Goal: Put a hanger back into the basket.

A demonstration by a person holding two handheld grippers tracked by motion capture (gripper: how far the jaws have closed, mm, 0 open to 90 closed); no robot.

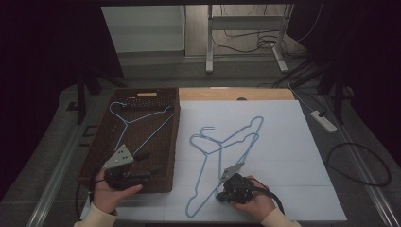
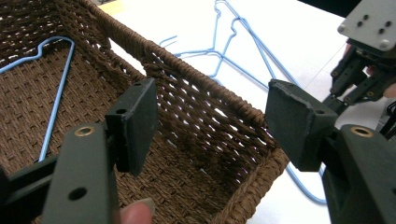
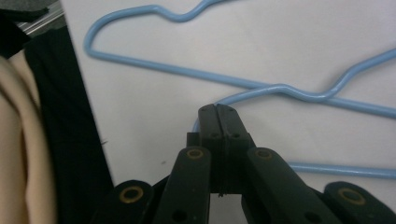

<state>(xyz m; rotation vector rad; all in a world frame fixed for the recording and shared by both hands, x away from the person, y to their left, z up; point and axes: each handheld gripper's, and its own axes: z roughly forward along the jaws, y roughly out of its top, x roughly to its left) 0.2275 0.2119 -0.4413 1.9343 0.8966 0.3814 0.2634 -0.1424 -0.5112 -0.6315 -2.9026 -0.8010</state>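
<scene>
**Right gripper clamped on a hanger wire; left gripper waiting open over the basket**

The right gripper (image 3: 218, 109) has its jaws pressed flat together at the tips, pinching the thin wire of a light blue wire coat hanger (image 1: 203, 187) where its lower corner curves. A pinch on the corner probably serves to lift the flat wire clear of the white table sheet (image 1: 293, 142). A second light blue wire hanger (image 1: 236, 135) lies crossed over the first, so the grip sits at the near end, away from the crossing.

The left gripper (image 2: 210, 121) stands wide open with nothing between its pads, held over the near corner of the dark brown woven wicker basket (image 1: 172, 142). It appears stationed there to receive or steady a hanger. One blue wire hanger (image 1: 142, 118) already lies flat inside the basket, suggesting the basket is the destination.
</scene>
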